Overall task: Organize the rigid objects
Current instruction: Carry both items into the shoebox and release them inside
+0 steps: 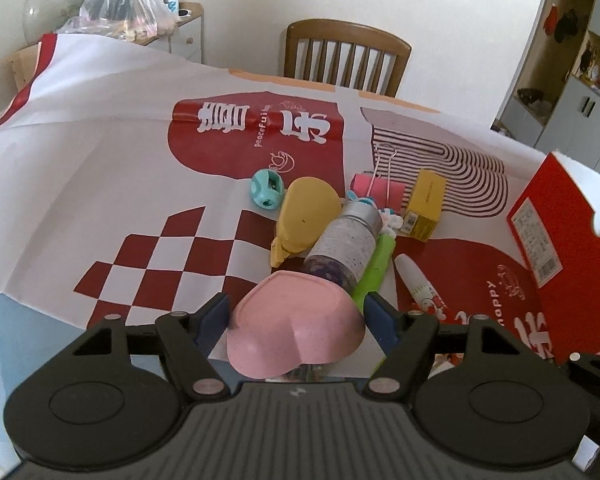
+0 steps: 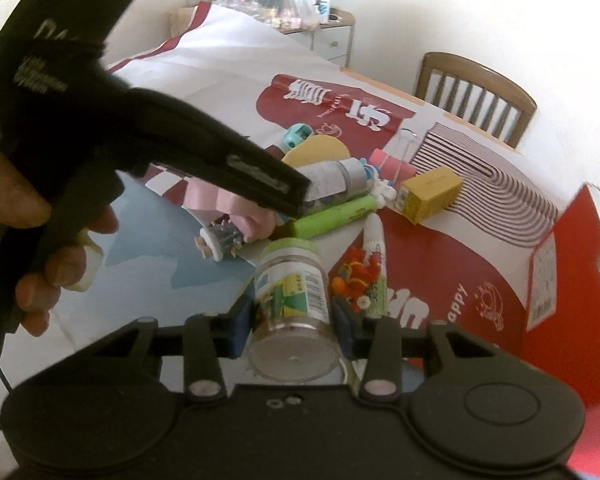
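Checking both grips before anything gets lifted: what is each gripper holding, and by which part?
Left gripper: the pink heart-shaped dish, held across its sides. Right gripper: the green-lidded jar, held across its lower body.

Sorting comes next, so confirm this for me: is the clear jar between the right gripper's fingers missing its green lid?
No. The clear jar lies between the right gripper fingers with its green lid on.

We see a matt pink plastic heart-shaped dish, a clear glossy plastic jar, a smooth printed sheet creased over the desk, a glossy red cardboard box, and a varnished wooden chair
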